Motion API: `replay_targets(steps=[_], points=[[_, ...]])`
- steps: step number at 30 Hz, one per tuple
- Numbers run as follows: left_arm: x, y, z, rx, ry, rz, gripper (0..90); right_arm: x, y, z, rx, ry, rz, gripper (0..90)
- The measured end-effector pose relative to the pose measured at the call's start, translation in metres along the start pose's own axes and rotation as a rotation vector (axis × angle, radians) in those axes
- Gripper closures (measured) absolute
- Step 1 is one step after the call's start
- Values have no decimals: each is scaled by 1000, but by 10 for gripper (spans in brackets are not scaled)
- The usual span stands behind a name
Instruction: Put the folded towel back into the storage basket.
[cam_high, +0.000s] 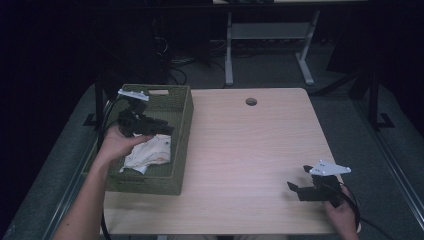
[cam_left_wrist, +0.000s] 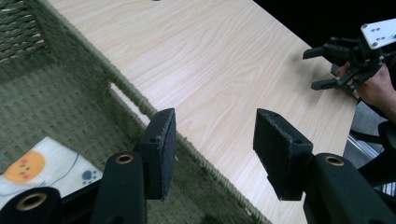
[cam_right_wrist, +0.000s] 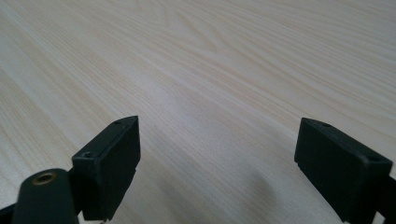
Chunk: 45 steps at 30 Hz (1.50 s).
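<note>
Two tools on show, one in each hand, and both have their jaws spread apart with nothing between them. The left tool (cam_high: 167, 129) hangs over the green woven basket (cam_high: 182, 107) at the left side of the counter (cam_high: 250, 150), held by the left hand (cam_high: 117, 142) and aimed toward the basket's right wall. Below it, on the basket floor, lies a white cloth (cam_high: 150, 152) with small printed shapes (an orange blob and a grey paw-like mark show up in the left gripper view). From that view the cloth (cam_left_wrist: 42, 168) sits down and to the left of the jaws, not between them and not touching them as far as I can tell. The left tool (cam_left_wrist: 212, 149) straddles the basket's rim (cam_left_wrist: 135, 100) there, one jaw over the inside, the other over the bare wood of the counter (cam_left_wrist: 210, 70).

The right tool (cam_high: 296, 184) is well away from all that, low over the near right part of the counter, gripped by the right hand (cam_high: 342, 212), with its grey plate on top. It also turns up in the left gripper view, far off at the counter's edge (cam_left_wrist: 317, 67). In the right gripper view the tool (cam_right_wrist: 217, 163) looks down at plain wood grain (cam_right_wrist: 210, 70), a faint shadow under the jaws.

A round hole (cam_high: 251, 101) sits near the counter's far edge.
</note>
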<state>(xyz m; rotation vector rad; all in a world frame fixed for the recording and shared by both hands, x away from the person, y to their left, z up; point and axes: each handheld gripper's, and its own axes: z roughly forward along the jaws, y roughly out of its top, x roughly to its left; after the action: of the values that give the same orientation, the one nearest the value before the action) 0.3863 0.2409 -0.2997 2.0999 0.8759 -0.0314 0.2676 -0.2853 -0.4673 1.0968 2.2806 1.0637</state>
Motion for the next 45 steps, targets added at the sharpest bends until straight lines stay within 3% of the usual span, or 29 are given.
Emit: replay_targets(steps=[15, 38, 45], points=[[-18, 12, 21, 1, -40, 28, 494, 0, 1, 0, -6, 3, -2, 140], [-53, 24, 72, 14, -133, 64, 488, -1, 1, -5, -25, 2, -2, 139], [-61, 27, 84, 31, -140, 85, 485, -1, 1, -5, -25, 1, -4, 140]])
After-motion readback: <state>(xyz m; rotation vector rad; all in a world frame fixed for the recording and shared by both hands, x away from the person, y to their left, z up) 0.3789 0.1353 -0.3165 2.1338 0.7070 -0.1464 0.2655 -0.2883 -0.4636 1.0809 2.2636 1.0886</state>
